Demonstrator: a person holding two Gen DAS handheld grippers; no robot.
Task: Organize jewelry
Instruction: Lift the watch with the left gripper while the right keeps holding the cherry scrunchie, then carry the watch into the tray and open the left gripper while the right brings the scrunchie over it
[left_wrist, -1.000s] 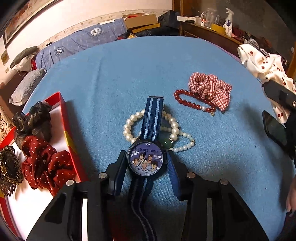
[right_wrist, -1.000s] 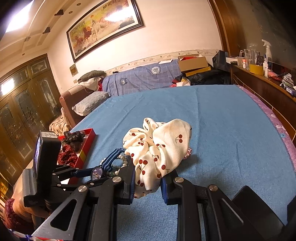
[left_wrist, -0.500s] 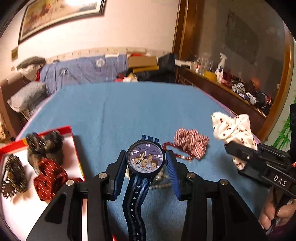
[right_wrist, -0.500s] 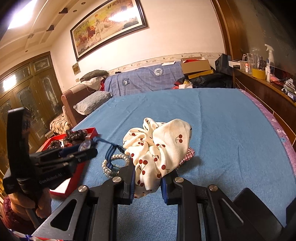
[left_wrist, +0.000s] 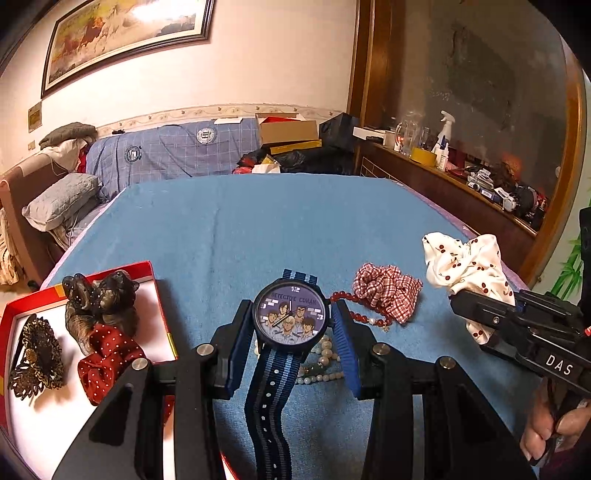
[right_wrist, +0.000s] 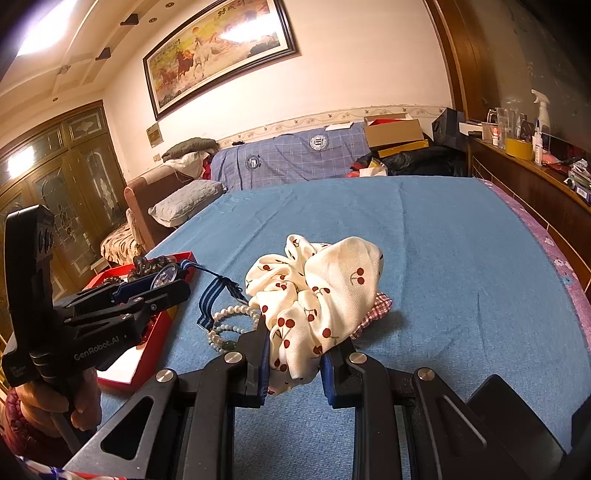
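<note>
My left gripper (left_wrist: 291, 328) is shut on a blue-strapped cartoon watch (left_wrist: 290, 319) and holds it above the blue bedspread, its strap hanging down. It also shows in the right wrist view (right_wrist: 168, 275) near the red tray (right_wrist: 147, 354). My right gripper (right_wrist: 293, 354) is shut on a white cherry-print scrunchie (right_wrist: 317, 291), also seen in the left wrist view (left_wrist: 461, 262). A pearl bracelet (left_wrist: 325, 358), a red bead bracelet (left_wrist: 354, 312) and a red plaid scrunchie (left_wrist: 386, 293) lie on the bedspread.
The red tray (left_wrist: 125, 267) at the left holds a dark figurine (left_wrist: 99, 302), a red dotted scrunchie (left_wrist: 107, 363) and a brass flower piece (left_wrist: 37, 352). A wooden ledge (left_wrist: 461, 195) with bottles runs along the right. A sofa (left_wrist: 166, 155) stands behind.
My left gripper has lifted the watch off the pearl bracelet and tilted up, moving toward the red tray. My right gripper has stayed still, holding the cherry scrunchie.
</note>
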